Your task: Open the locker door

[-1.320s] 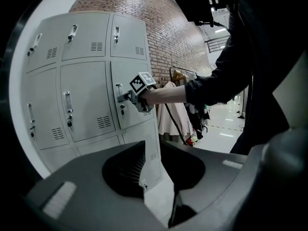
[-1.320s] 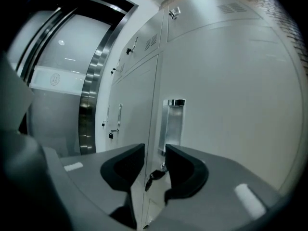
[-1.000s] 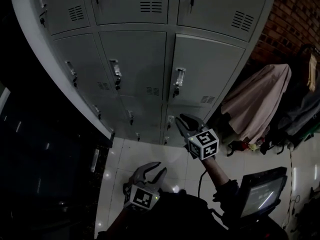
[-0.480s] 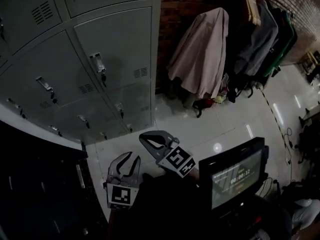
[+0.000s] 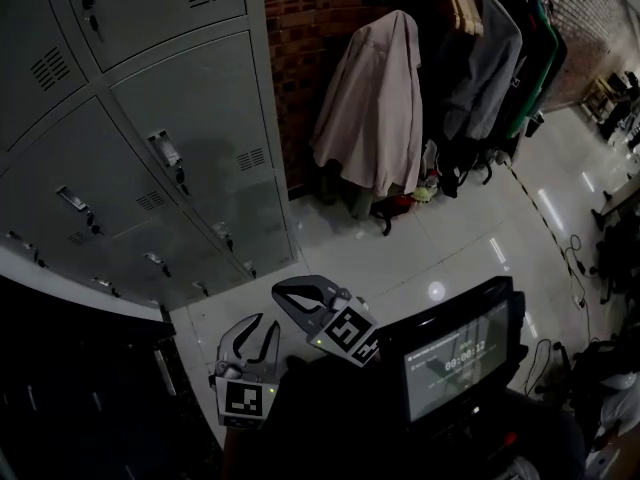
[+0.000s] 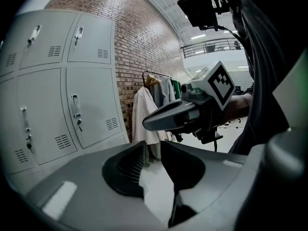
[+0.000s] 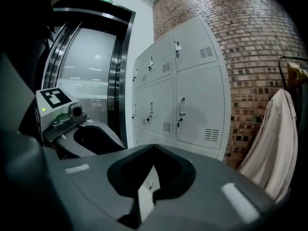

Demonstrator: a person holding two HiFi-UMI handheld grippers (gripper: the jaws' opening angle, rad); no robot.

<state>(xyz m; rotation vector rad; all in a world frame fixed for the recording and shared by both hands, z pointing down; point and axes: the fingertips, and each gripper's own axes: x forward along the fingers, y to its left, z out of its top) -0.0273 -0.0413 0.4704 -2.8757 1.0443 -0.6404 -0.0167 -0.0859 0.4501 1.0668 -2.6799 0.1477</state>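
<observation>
The grey lockers [image 5: 190,118] stand at the upper left of the head view, every door in sight closed, with a handle [image 5: 165,150] on the nearest middle door. Both grippers hang low in front of my body, well apart from the lockers. My left gripper [image 5: 253,330] is open and empty. My right gripper [image 5: 283,293] sits just right of it, shut on nothing. In the left gripper view its own jaws [image 6: 151,146] stand parted, and the right gripper [image 6: 159,119] crosses above them. In the right gripper view the jaws [image 7: 153,146] meet, facing the locker doors [image 7: 199,109].
Coats hang on a rack along the brick wall, a pale one [image 5: 375,108] nearest the lockers. A small screen [image 5: 455,358] sits by my chest at lower right. Dark glass panels [image 5: 80,388] stand left of the lockers. The floor [image 5: 470,238] is glossy tile.
The right gripper, open close to a lower locker door a second ago, has shut and drawn back toward my body. The head view has swung right, off the lockers.
</observation>
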